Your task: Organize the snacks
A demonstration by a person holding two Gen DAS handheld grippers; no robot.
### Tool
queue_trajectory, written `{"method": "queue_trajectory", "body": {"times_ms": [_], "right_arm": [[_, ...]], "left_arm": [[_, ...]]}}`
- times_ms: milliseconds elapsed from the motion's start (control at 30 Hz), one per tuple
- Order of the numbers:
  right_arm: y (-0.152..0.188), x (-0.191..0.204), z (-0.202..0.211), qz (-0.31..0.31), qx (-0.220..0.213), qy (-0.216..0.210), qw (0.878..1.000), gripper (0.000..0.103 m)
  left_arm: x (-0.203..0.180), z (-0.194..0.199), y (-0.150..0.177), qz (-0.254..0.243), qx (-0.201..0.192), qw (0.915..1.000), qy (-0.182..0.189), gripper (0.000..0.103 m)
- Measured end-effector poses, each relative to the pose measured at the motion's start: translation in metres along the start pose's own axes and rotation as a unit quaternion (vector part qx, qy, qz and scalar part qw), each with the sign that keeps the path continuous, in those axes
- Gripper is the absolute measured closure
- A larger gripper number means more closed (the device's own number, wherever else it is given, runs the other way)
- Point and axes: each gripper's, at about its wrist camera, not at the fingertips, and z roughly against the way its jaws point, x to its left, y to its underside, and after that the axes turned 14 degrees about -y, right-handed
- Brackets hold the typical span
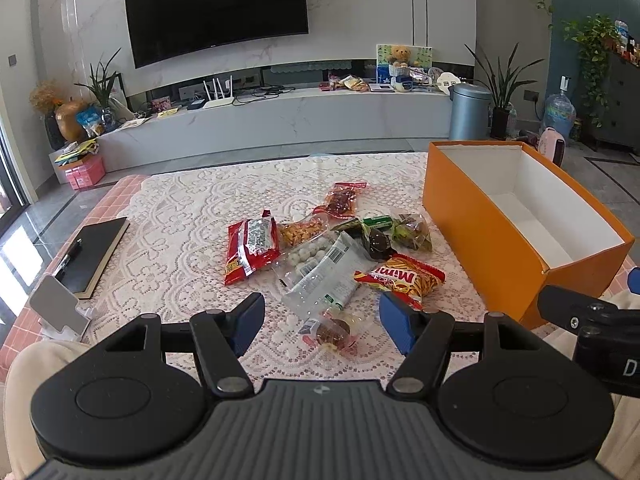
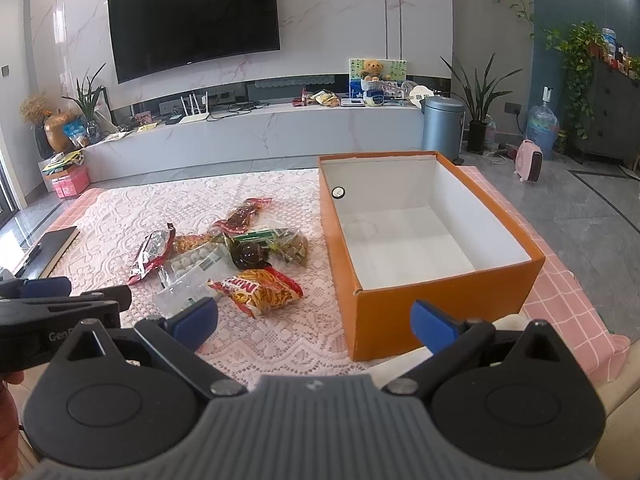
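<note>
Box [image 2: 400, 312], orange, open-topped; snacks [image 1: 320, 252] lie beside it.

A home living room. A large television [image 1: 216, 8] hangs on a marble wall above a low media console [image 1: 280, 116]. Potted plants [image 2: 478, 100] stand nearby.

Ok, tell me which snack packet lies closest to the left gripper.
The small clear packet with the brown snack, lying between the open left gripper fingers; the other packets lie farther up the lace cloth.
</note>
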Motion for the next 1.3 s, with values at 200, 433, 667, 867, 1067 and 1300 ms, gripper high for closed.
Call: {"method": "queue_trajectory", "body": {"times_ms": [200,433,667,867,1067,1300], "right_arm": [[0.0002,-0.0007,-0.0012,-0.002,0.003,0.002,1.0,0.003],[0.0005,-0.001,-0.0015,-0.002,0.003,0.002,1.0,0.003],[0.0012,-0.0012,-0.0012,-0.002,0.003,0.003,1.0,0.003],[0.0012,-0.0012,-0.0014,-0.002,0.003,0.003,1.0,0.003],[0.0017,-0.001,-0.0016,-0.001,0.003,0.003,1.0,0.003],[0.0022,-0.0006,-0.0026,0.0,0.003,0.003,1.0,0.003]], "left_arm": [[-0.0007,0.0002,-0.0003,-0.001,0.0,1.0,0.001,0.025],[-0.0007,0.0002,-0.0001,-0.001,0.0,1.0,0.001,0.025],[-0.0008,0.0003,0.0003,0.0,0.003,1.0,0.004,0.025],[-0.0007,0.0001,0.0006,0.001,0.003,1.0,0.004,0.025],[-0.0007,0.0,0.0007,0.001,0.003,1.0,0.003,0.025],[-0.0008,0.0001,0.0009,0.0,0.003,1.0,0.004,0.025]]}}
